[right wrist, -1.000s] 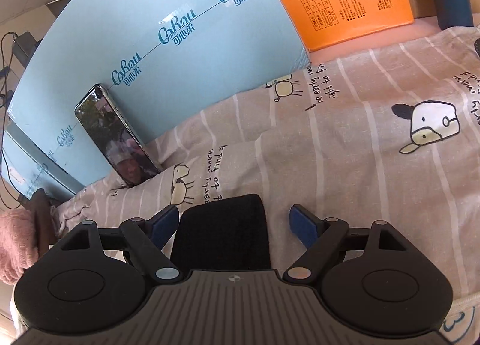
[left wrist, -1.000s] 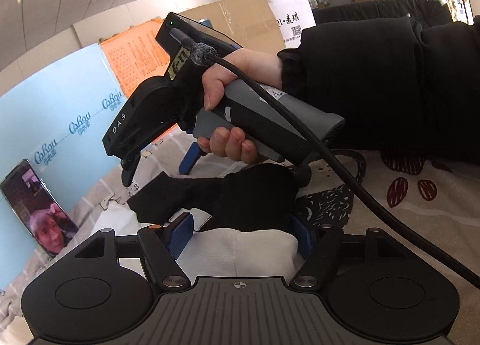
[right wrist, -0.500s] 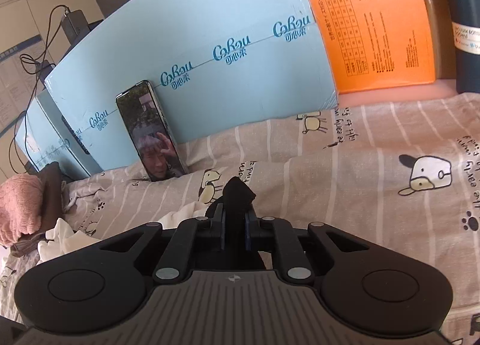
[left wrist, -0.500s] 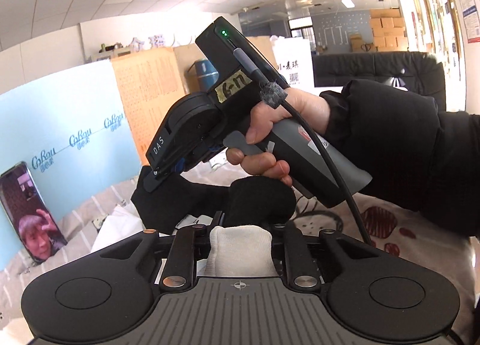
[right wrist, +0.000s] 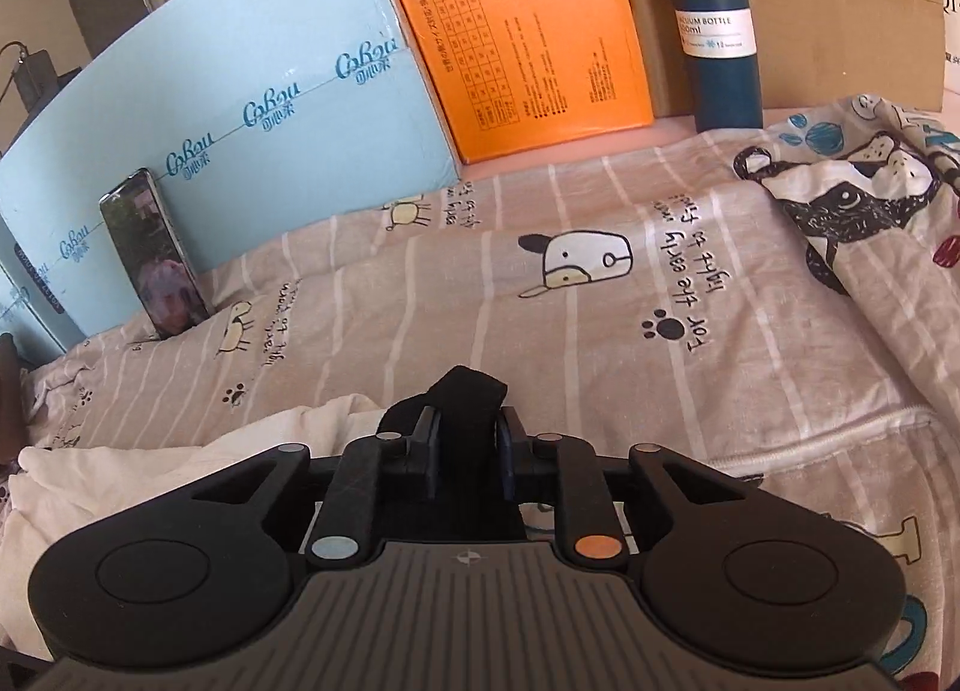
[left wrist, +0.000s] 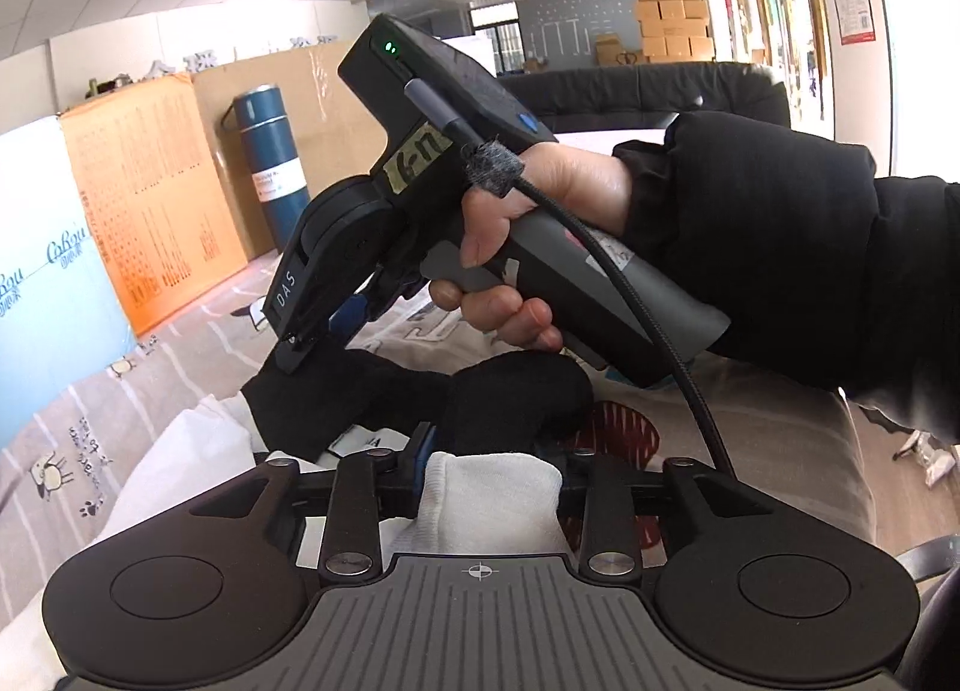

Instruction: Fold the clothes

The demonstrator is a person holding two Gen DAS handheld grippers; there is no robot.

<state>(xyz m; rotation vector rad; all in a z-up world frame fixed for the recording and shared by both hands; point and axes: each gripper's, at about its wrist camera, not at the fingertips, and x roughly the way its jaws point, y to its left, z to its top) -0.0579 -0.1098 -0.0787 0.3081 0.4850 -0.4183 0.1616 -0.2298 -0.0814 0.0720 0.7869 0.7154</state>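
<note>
The white garment with its black part is lying low in front of you, on top of the striped cartoon sheet. You are pinching a white cuff of it in your left gripper — the two fingers are nearly closed, with the thick white cloth filling the small gap between them. The black cloth is bunching up just past that cuff.

Your right gripper is squeezing a black bit of the same garment. Its fingers are close together too, and a little black fold is poking up above them. White cloth is spreading out to the left of it in the right wrist view.

In the left wrist view, your right hand is wrapping around the grey handle of the right gripper, with a black sleeve behind it and a black cable running down from the top of the tool. The tool's tip is touching the black cloth.

Farther back, a blue box and an orange box are standing along the edge of the sheet. A phone is leaning on the blue box, and a dark blue bottle is standing upright beside the orange one — a brown cardboard box is behind it.
</note>
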